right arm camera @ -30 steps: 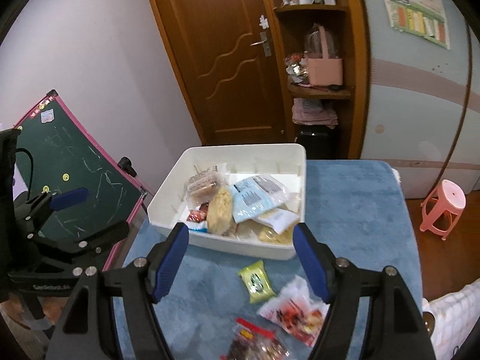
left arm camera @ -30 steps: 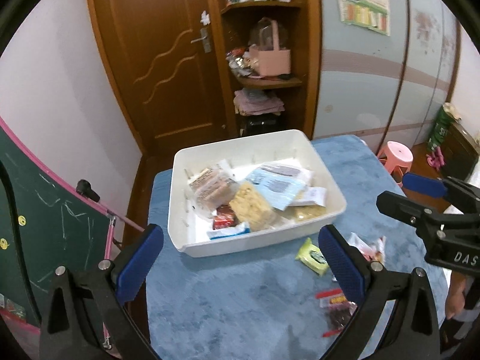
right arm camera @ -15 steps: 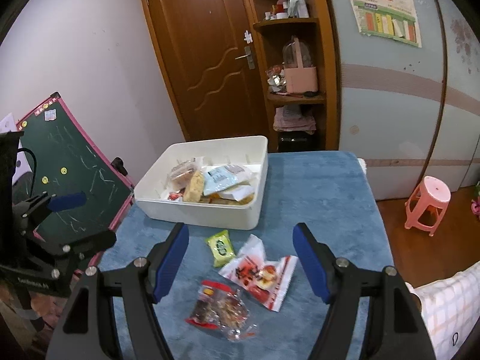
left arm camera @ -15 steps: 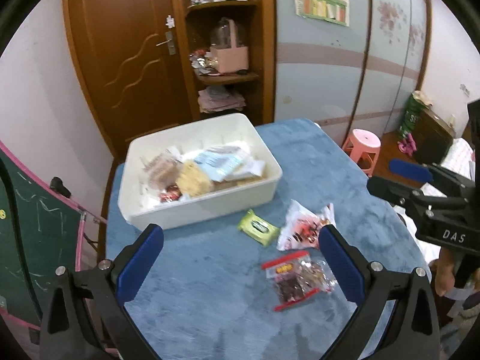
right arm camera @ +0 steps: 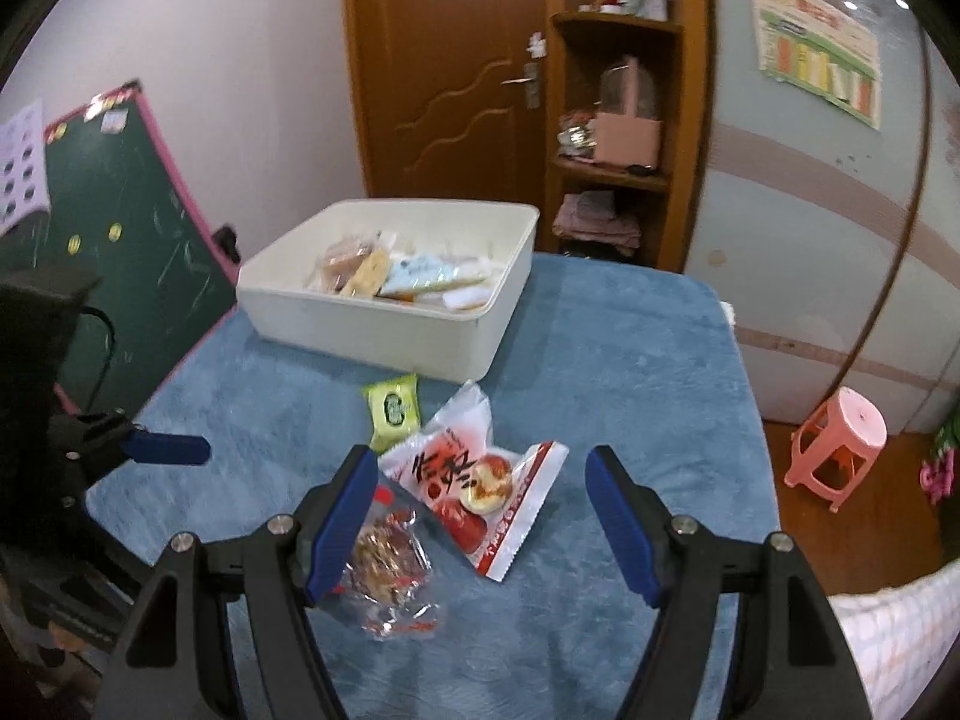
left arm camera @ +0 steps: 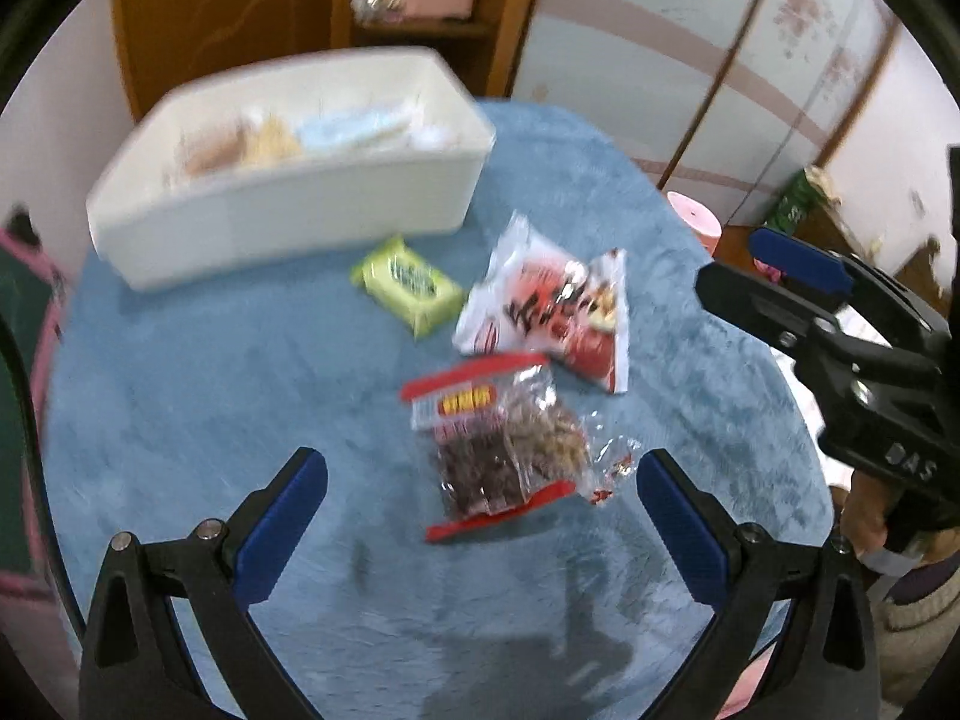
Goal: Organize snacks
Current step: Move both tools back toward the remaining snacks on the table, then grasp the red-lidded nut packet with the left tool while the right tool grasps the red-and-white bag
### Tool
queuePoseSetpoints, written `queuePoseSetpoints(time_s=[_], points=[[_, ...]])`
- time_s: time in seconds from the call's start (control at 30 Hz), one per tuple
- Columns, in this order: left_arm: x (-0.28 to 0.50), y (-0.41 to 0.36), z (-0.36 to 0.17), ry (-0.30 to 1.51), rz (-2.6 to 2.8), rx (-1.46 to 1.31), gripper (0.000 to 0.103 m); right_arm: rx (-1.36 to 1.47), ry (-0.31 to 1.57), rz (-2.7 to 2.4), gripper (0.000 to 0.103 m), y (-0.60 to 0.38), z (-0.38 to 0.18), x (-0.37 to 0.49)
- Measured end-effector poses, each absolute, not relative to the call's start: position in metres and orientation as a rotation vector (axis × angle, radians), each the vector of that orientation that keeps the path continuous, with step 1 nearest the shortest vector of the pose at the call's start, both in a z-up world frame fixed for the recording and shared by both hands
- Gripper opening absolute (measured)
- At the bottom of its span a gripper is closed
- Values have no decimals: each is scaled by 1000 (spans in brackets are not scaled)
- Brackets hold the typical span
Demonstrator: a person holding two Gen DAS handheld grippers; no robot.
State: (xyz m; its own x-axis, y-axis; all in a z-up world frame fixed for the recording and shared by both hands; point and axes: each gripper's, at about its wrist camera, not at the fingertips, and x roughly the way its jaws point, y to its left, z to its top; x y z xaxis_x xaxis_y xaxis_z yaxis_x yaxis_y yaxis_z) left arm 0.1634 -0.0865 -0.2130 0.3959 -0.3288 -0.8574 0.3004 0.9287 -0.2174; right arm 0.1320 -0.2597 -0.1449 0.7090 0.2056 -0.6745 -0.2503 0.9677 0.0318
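In the left wrist view, the left gripper [left arm camera: 480, 480] hangs over the blue plush tabletop [left arm camera: 210, 408] with its blue pads wide apart and nothing between them. Just ahead of the pads lies a clear bag with red seals [left arm camera: 498, 444], filled with dark and light brown pieces. Beyond it, a red and white snack packet [left arm camera: 552, 312] overlaps the bag's far edge, and a small green packet [left arm camera: 411, 285] lies beside that one. The white plastic bin [left arm camera: 288, 210] stands at the far left of the table; it is blurred, but it holds several packets, one pale blue and some yellowish. The right gripper [left arm camera: 798, 276] enters from the right, held by a hand [left arm camera: 864, 516].

In the right wrist view, the right gripper [right arm camera: 480, 516] is also spread open and holds nothing. The red and white snack packet [right arm camera: 474, 480] lies on the table between its pads, untouched. The clear bag [right arm camera: 384, 564] is partly behind the left pad. The green packet [right arm camera: 393, 411] lies close to the bin's [right arm camera: 384, 330] near wall. In the bin, a light blue packet [right arm camera: 420, 276], a yellow one and a brownish one lean together.
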Motion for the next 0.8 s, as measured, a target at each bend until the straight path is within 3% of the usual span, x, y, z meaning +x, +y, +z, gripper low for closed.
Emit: queuePoseSetpoints(time_s=[0.27, 0.47, 0.8], points=[[175, -89, -259, 1194, -339, -92, 98, -226, 801, 340, 72, -246, -178, 150], [186, -94, -275, 1231, -336, -100, 81, -270, 861, 394, 72, -244, -205, 176], [191, -83, -285, 1244, -338, -164, 80, -274, 946, 445, 70, -247, -236, 202]])
